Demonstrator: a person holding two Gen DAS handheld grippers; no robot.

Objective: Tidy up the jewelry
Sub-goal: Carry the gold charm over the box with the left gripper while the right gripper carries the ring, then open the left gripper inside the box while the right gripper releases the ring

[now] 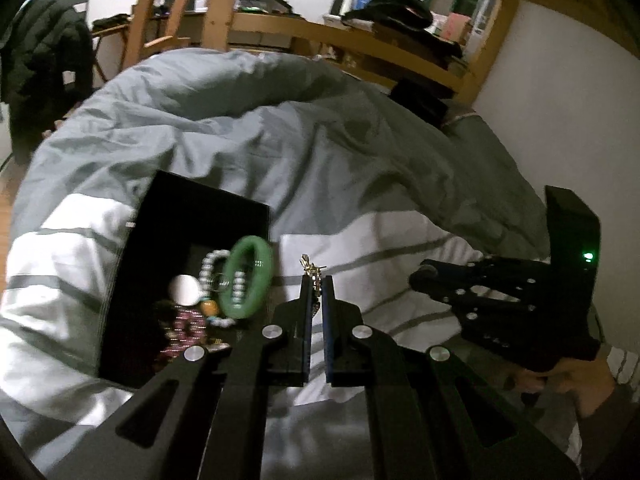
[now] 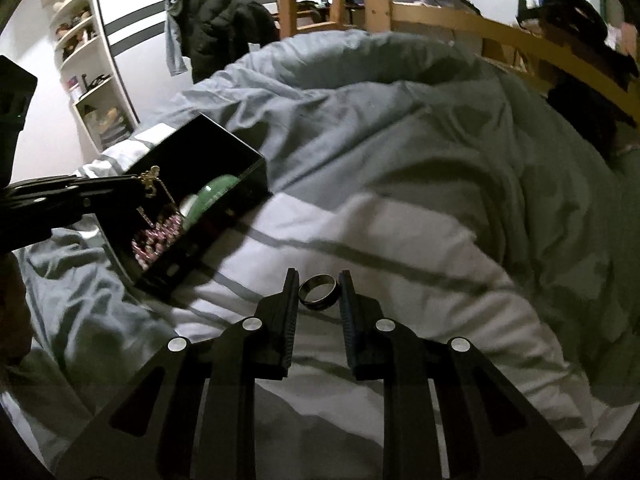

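Note:
My left gripper (image 1: 317,280) is shut on a gold chain pendant (image 1: 313,270), held just right of an open black jewelry box (image 1: 208,204). The box holds a green bangle (image 1: 248,280), a pearl bracelet (image 1: 212,268) and pink beads (image 1: 186,332). In the right wrist view, the left gripper (image 2: 138,186) holds the pendant (image 2: 151,181) over the box (image 2: 224,148). My right gripper (image 2: 319,278) is closed on a dark metal ring (image 2: 319,291) above the striped bedding, right of the box.
Everything lies on a rumpled grey and white striped duvet (image 2: 400,160). A wooden bed frame (image 1: 320,28) stands behind. A dark jacket (image 2: 224,20) hangs at the back and white shelves (image 2: 88,64) stand at left.

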